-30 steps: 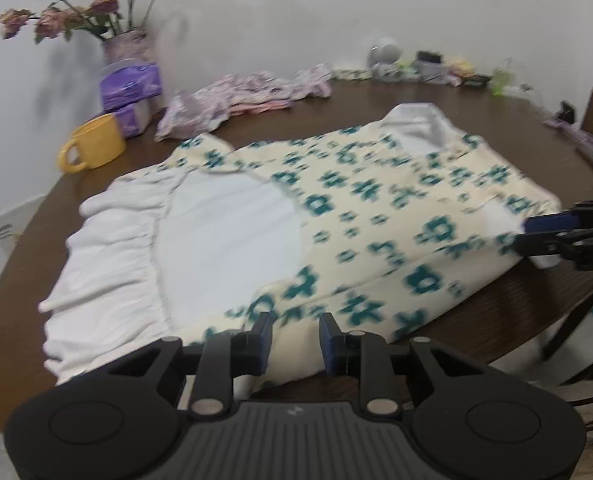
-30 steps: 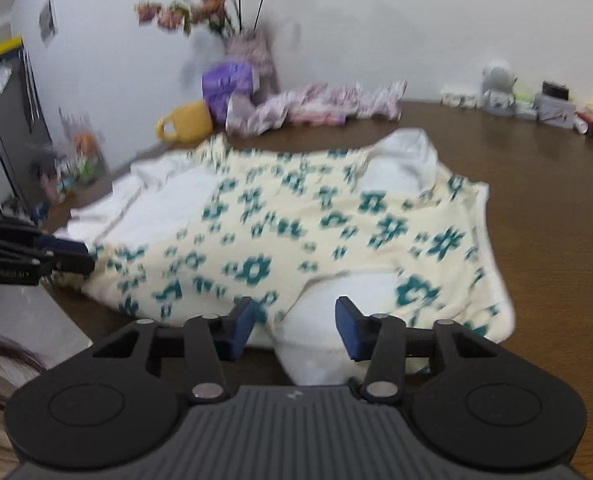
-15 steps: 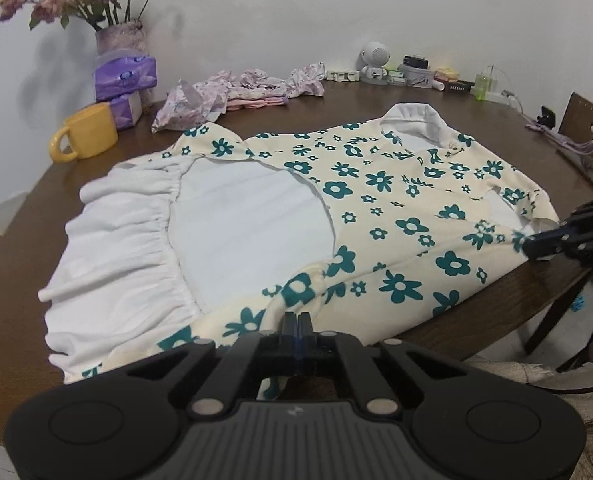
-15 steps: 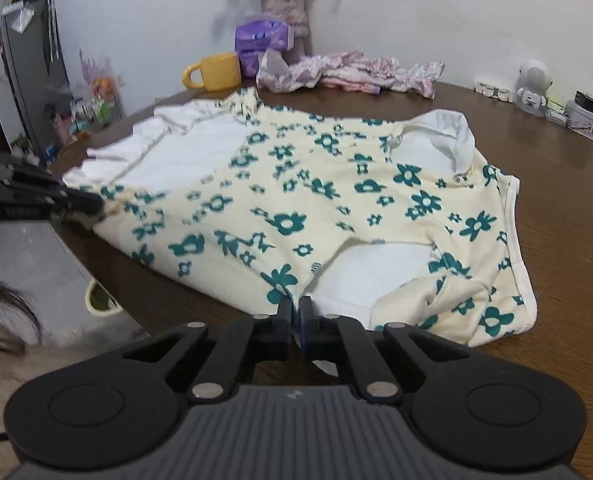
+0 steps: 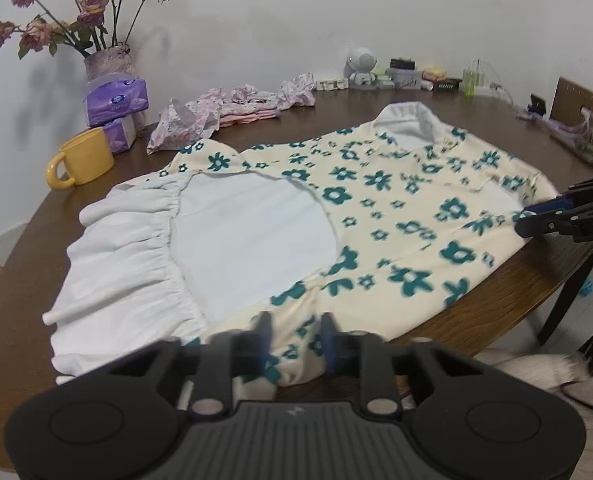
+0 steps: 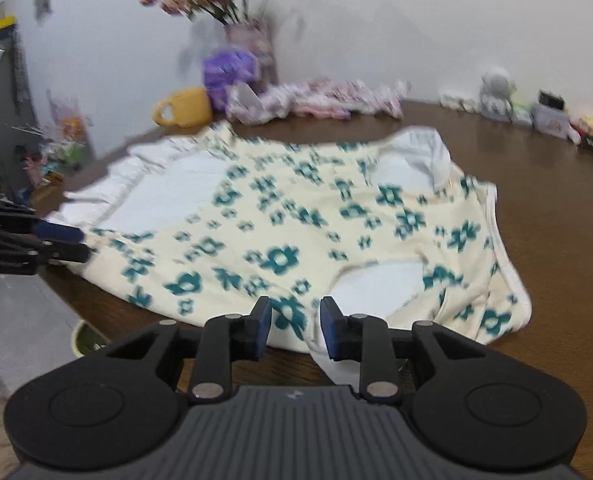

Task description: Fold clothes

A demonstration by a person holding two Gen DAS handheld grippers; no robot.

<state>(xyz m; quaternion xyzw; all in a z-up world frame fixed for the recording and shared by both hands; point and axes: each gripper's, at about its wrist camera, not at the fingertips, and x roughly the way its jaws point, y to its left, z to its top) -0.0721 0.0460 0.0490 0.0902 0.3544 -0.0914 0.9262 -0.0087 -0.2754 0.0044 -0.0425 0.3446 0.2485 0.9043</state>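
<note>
A cream dress with teal flowers [image 5: 396,208], a white panel and a white ruffled hem [image 5: 124,248] lies spread flat on the brown round table [image 5: 508,292]. My left gripper [image 5: 295,338] is open at the near table edge, its fingers on either side of the dress's near edge. My right gripper [image 6: 295,324] is open too, with the near edge of the dress [image 6: 280,256] lying loose between its fingers. Each gripper shows in the other's view: the right gripper [image 5: 526,222] at the dress's right edge, the left gripper [image 6: 72,244] at the hem end.
At the back left stand a yellow mug [image 5: 82,160], purple tissue packs [image 5: 116,104] and a vase of dried roses [image 5: 104,62]. A crumpled pink garment [image 5: 232,108] lies behind the dress. Small items [image 5: 400,76] line the far edge. A wooden chair [image 5: 580,120] is at the right.
Half a second ago both grippers were shut on the dress's near edge. Both have opened and let the fabric go; the dress rests flat.
</note>
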